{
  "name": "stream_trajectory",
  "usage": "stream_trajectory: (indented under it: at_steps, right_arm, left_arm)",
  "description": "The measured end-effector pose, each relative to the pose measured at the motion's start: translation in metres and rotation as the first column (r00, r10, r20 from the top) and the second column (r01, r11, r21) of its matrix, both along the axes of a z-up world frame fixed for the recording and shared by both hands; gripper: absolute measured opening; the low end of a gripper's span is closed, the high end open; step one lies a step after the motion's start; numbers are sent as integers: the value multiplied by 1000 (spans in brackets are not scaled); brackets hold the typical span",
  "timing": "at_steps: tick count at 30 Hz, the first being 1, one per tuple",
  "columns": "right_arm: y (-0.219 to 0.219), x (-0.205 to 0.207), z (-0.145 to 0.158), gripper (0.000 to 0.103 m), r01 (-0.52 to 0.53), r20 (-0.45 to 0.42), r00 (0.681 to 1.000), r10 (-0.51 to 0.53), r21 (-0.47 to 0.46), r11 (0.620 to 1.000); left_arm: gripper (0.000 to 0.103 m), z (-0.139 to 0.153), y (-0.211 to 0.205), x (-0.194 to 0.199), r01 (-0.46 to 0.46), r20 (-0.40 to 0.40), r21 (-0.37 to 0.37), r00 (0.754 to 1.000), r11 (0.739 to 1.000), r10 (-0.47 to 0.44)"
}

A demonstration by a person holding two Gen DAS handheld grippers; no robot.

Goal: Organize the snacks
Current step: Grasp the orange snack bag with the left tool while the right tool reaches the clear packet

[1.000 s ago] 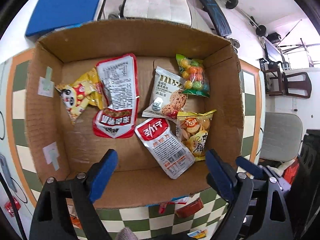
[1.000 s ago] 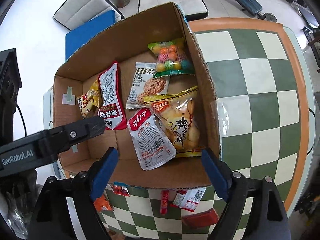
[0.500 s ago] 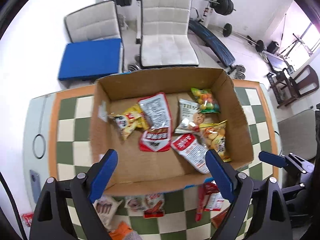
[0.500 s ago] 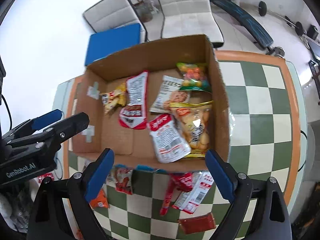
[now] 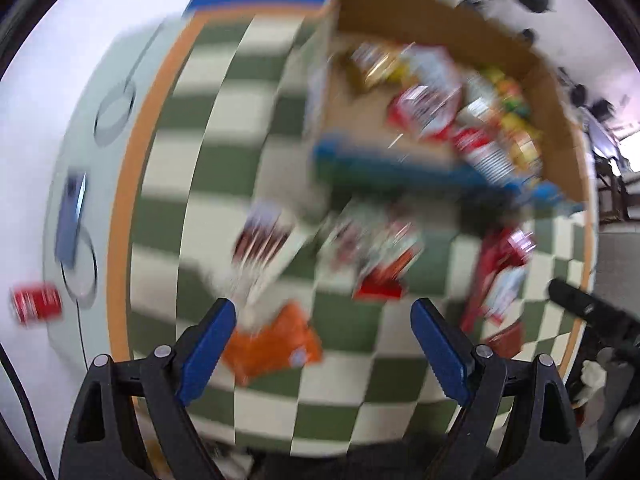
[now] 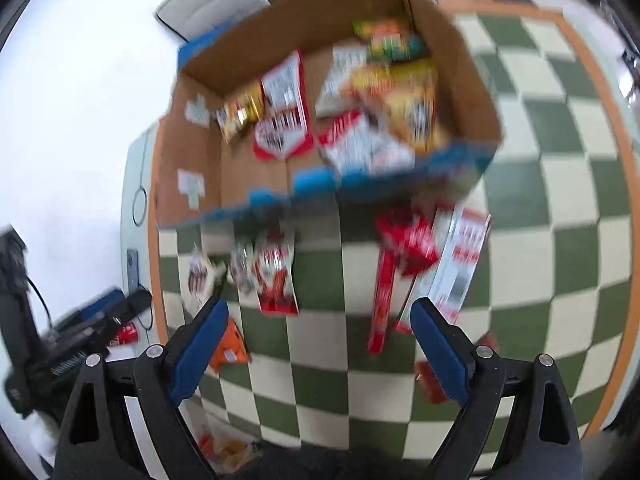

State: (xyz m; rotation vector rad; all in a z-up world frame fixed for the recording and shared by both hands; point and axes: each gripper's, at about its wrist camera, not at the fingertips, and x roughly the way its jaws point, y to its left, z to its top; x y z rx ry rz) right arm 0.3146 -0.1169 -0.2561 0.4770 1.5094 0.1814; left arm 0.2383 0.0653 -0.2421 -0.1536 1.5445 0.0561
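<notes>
Both my tongs, left and right, gape empty over the green-and-cream checkered surface; with blur this heavy I could misjudge the loose foil snack packets lying just short of the brown cardboard box and snag its near wall.

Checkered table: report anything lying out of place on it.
Several snack packets lie scattered on the checkered table in front of the cardboard box, not inside it. An orange packet sits nearest the open left tool.
</notes>
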Motion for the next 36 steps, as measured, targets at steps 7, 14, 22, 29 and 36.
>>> stream_trajectory:
  at_steps: [7, 14, 22, 29, 36]
  right_arm:
    - [42, -12, -46, 95, -60, -79, 995, 60, 5, 998]
    - [83, -12, -64, 95, -141, -99, 985, 138, -22, 990]
    - [113, 1, -79, 95, -185, -103, 979, 178, -63, 981]
    - [134, 14, -101, 94, -176, -78, 983, 167, -133, 975]
    - [152, 21, -127, 90, -189, -75, 981, 178, -199, 962]
  left_arm:
    - [90, -71, 51, -38, -191, -178, -62, 968, 980, 177]
    - [90, -111, 51, -42, -202, -248, -69, 952, 977, 179]
    - [90, -132, 30, -40, -131, -266, -9, 956, 991, 124]
    - [84, -124, 24, -35, -120, -221, 17, 968, 993, 120]
    - [80, -121, 11, -34, -87, -223, 7, 971, 996, 86]
